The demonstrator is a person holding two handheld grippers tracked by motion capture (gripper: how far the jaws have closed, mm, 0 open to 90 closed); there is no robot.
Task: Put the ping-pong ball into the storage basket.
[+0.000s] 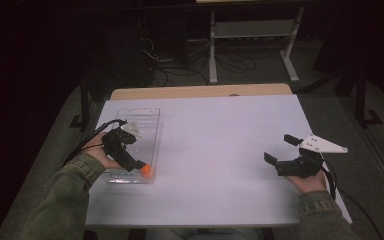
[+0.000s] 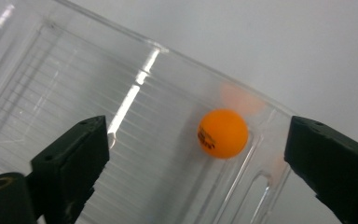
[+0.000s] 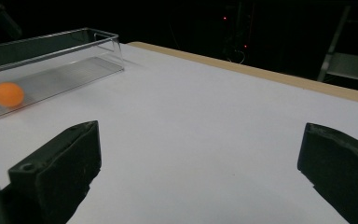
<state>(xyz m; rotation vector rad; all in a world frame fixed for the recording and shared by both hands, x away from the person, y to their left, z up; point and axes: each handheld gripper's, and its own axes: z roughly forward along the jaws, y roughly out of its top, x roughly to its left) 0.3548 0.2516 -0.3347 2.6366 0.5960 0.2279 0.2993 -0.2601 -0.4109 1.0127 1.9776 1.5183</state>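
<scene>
An orange ball [image 1: 146,170] lies on the floor of a clear plastic tray [image 1: 150,116] at the left of the white table top [image 1: 220,130]. My left gripper [image 1: 141,165] hangs over the tray's near end, open. In the left gripper view the ball [image 2: 223,133] rests in a corner of the tray [image 2: 74,84], below the gripper [image 2: 198,136] and touched by neither jaw. My right gripper [image 1: 280,148] stands open at the right, nothing between its jaws. The right gripper view looks across the table past the gripper [image 3: 200,149] to the ball [image 3: 7,94] and the tray [image 3: 74,70].
The white sheet covers a wooden table whose far edge [image 1: 200,91] shows as a tan strip. Beyond it the room is dark, with a metal frame [image 1: 252,40] and cables on the floor. A wide bare stretch of table lies between the two hands.
</scene>
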